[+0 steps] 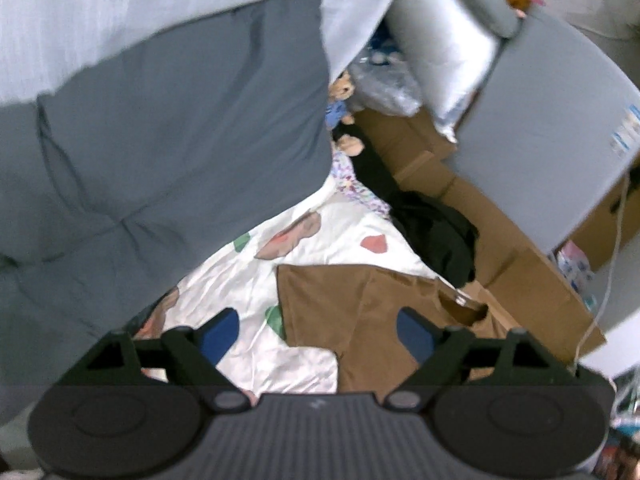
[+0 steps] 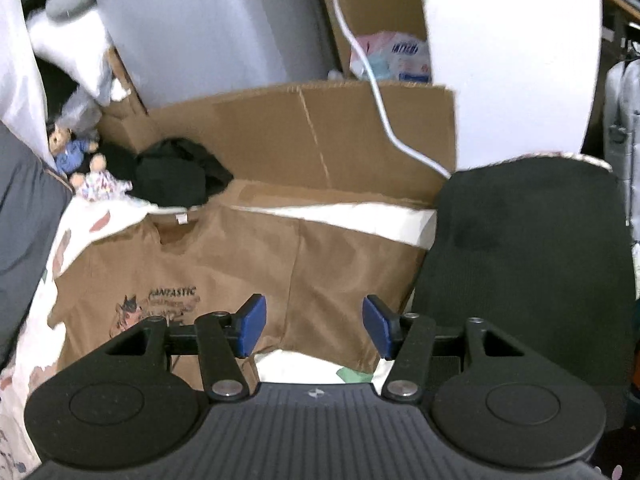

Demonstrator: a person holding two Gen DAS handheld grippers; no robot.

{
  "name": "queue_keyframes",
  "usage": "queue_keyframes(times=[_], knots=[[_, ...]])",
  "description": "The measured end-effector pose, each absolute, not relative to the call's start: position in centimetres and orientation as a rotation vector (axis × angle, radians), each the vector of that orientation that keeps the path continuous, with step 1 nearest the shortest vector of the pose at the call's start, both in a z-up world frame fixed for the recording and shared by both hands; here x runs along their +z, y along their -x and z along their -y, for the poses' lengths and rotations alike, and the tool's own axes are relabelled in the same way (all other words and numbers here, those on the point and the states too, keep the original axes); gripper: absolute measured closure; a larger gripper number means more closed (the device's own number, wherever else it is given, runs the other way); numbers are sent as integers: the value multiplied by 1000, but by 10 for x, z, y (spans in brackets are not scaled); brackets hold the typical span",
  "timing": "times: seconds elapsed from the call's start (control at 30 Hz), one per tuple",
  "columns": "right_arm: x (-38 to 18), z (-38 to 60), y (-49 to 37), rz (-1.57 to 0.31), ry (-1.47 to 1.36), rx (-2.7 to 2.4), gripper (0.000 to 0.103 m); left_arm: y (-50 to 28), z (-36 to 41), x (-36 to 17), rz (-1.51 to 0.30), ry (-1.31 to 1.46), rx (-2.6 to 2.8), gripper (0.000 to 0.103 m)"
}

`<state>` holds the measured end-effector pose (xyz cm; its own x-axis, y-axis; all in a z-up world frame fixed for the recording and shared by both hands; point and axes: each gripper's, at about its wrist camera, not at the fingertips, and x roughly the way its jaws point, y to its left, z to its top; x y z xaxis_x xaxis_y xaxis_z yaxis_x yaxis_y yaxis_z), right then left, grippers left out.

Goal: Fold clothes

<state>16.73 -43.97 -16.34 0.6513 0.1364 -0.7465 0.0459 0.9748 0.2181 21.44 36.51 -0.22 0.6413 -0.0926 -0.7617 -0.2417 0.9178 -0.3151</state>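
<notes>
On patterned bedsheet [image 1: 248, 280]: brown T-shirt [image 2: 248, 256]; cardboard [image 2: 304, 132] behind.

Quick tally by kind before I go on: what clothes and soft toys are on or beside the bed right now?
Brown T-shirt, spread on the patterned sheet: 1
Black garment, bunched by the cardboard: 1
Small soft toys beside it: 2
Total: 4
</notes>
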Motion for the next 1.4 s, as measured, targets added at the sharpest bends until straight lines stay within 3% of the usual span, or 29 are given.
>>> queue_keyframes(times=[0.3,0.63,0.93,1.07,1.4], knots=[[-221,418,-246,-976,-198,87,44,-313,-309,-135,-987,325,-123,16],[-298,394,-333,-1140,-91,49,44,-436,-223,-281,-1083,433,-280,21],[-311,413,-344,-1146,-91,-60,44,-469,-155,-316,-1092,290,-324,21],[-313,427,-345,-1146,-116,-11,38,-470,-138,-318,-1107,293,-271,21],[-318,445,-332,-1100,-213,75,38,-465,-82,-264,-1100,144,-153,22]])
